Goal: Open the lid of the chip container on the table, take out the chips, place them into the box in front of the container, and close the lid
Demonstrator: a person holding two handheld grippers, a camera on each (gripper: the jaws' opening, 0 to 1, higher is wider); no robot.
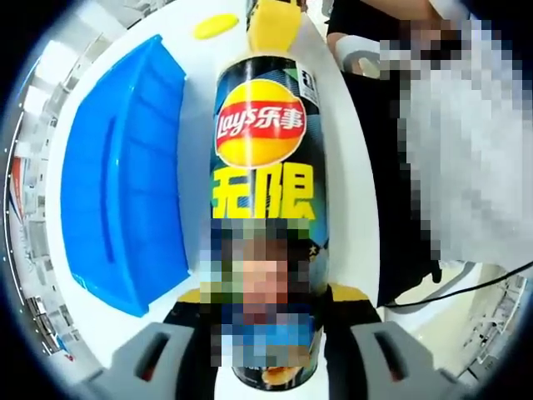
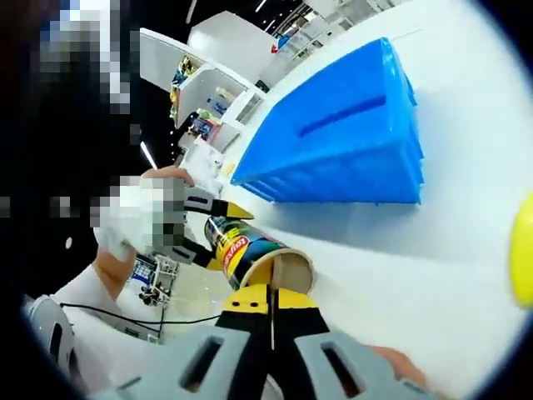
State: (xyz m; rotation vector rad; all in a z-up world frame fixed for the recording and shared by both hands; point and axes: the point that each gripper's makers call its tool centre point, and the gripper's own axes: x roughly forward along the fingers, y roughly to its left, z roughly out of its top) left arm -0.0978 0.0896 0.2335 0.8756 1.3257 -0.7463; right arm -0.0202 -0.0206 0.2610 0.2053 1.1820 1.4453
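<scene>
A white table (image 1: 350, 208) is seen in the left gripper view as a broad surface running from 6 to 12 o'clock, and in the right gripper view (image 2: 433, 275) it is spread across the 3 to 5 o'clock area. A blue box (image 1: 125, 175) is set on it at 9 o'clock in the left gripper view, just beside the container; in the right gripper view the same box (image 2: 341, 142) is seen at 1 o'clock, above the can's mouth and apart from it. The chip container (image 1: 262, 208), a black and yellow can, is laid along the centre of the left gripper view and is clamped near its base between the jaws of the left gripper (image 1: 266, 346) at 6 o'clock. In the right gripper view the container (image 2: 254, 258) is seen near the centre with its lid off and its open, pale mouth turned toward the camera. The right gripper (image 2: 271, 321) is shown at 6 o'clock with its yellow-tipped jaws pressed together, nothing being visible between them, just below the can's rim. A small yellow lid (image 1: 215, 27) is seen lying on the table at 12 o'clock in the left gripper view, beyond the can's far end.
</scene>
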